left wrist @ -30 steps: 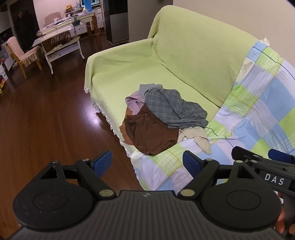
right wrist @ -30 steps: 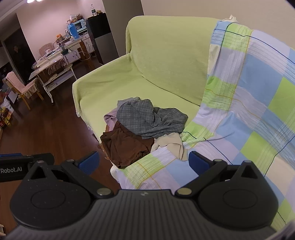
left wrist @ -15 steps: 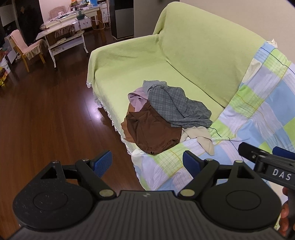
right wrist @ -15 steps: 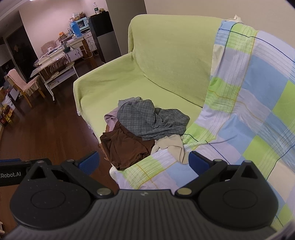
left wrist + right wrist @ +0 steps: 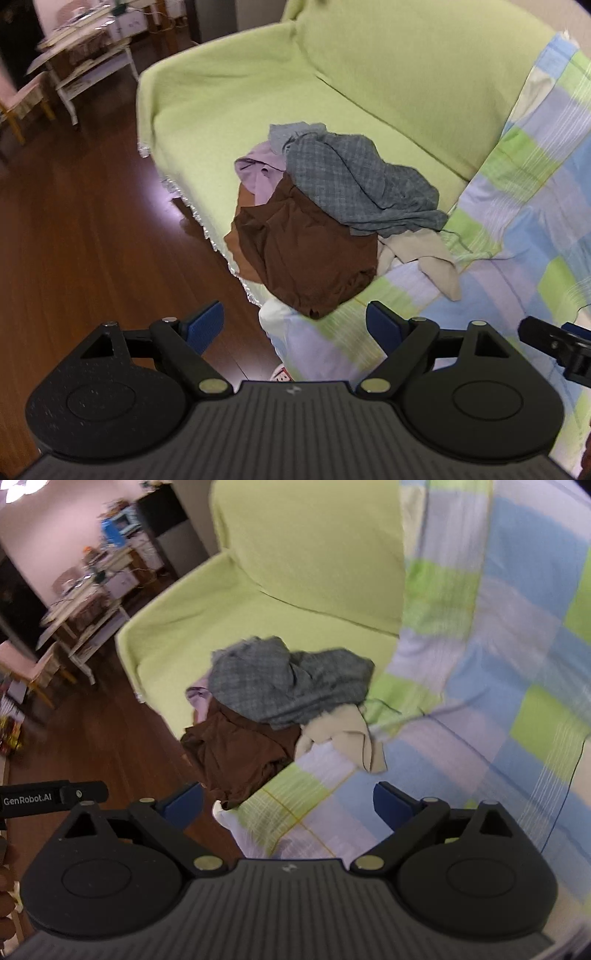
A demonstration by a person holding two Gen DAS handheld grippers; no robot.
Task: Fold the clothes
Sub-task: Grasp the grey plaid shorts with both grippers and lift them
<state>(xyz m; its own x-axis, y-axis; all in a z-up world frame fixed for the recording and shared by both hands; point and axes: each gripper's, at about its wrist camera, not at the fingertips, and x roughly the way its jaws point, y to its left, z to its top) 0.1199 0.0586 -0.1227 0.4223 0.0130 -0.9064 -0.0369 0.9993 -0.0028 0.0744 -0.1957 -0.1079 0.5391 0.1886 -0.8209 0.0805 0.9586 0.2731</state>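
**Both claws wide and empty above a heap of clothes on the sofa**

I hold a two-finger claw in each hand, and both views are a little blurred.

Nearest me, at 6 o'clock in the left view, is my left claw (image 5: 294, 325). Its blue pads (image 5: 205, 325) stand wide apart with nothing between them. At 4 o'clock in that view, the black tip of my other claw pokes in from the edge. In the right view my right claw (image 5: 288, 805) is spread just as wide, also holding nothing, over a checked blanket (image 5: 480, 738) of blue, green and pale lilac squares.

That blanket covers the near end of the sofa and runs up toward 2 o'clock in both views. A thin dark cord (image 5: 569, 782) trails across it.

Just beyond the claws, near the centre of each view, lies the pile of clothes (image 5: 332, 214). A brown garment (image 5: 306, 251) is closest and droops over the front edge of the seat. A cream piece (image 5: 424, 254) lies beside it at 3 o'clock, partly on the blanket. A grey checked garment (image 5: 354, 181) sits on top of the heap, and a lilac piece (image 5: 258, 170) shows at the pile's 10 o'clock side.

Behind the pile is the sofa (image 5: 229, 92), draped in a light green cover. Dark wooden floor (image 5: 92, 221) spreads at 9 o'clock. Farthest, at 11 o'clock, stand a white table (image 5: 92, 55) and a chair (image 5: 22, 99).
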